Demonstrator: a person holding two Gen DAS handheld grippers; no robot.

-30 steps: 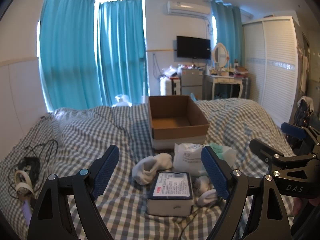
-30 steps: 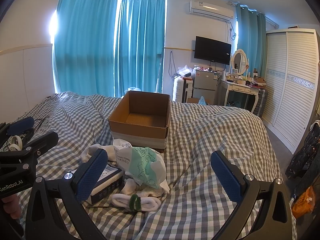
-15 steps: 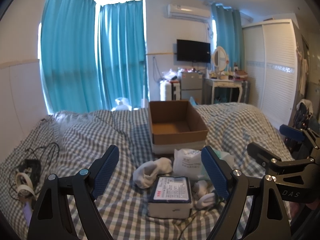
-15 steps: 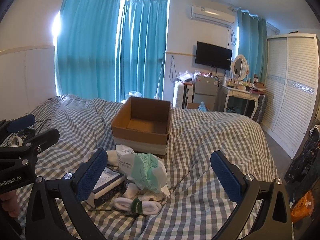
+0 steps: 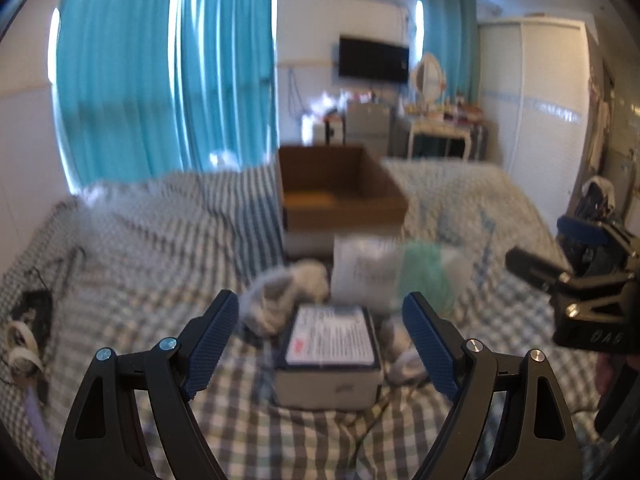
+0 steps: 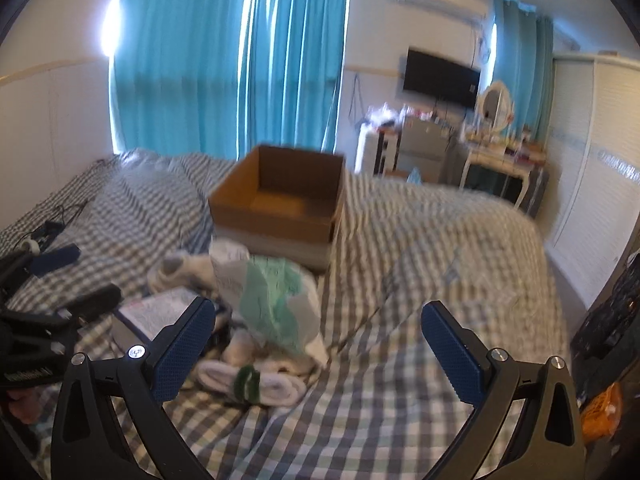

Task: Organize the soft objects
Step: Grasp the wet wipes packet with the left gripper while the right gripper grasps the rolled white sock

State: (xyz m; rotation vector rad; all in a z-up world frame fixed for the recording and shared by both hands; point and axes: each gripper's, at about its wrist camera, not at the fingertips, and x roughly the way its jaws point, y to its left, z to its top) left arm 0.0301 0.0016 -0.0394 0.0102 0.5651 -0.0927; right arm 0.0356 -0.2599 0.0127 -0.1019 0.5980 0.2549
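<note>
An open cardboard box (image 5: 340,196) stands on the checked bed; it also shows in the right wrist view (image 6: 280,204). In front of it lie a white and green plastic bag (image 5: 384,272) (image 6: 268,296), white socks (image 5: 288,292), a rolled white sock with a green band (image 6: 252,380), and a white packet with a printed label (image 5: 332,352). My left gripper (image 5: 320,340) is open and empty, just above the packet. My right gripper (image 6: 316,340) is open and empty, over the bed to the right of the bag.
Cables and a white headset (image 5: 24,344) lie on the bed's left side. Teal curtains (image 5: 168,80) hang behind. A wardrobe (image 5: 532,100) and a dressing table (image 5: 440,136) stand at the right, past the bed's edge.
Both grippers have moved forward and tilted down toward the pile; the packet and bag look larger and closer. The views are blurred from motion. Both stay open.
</note>
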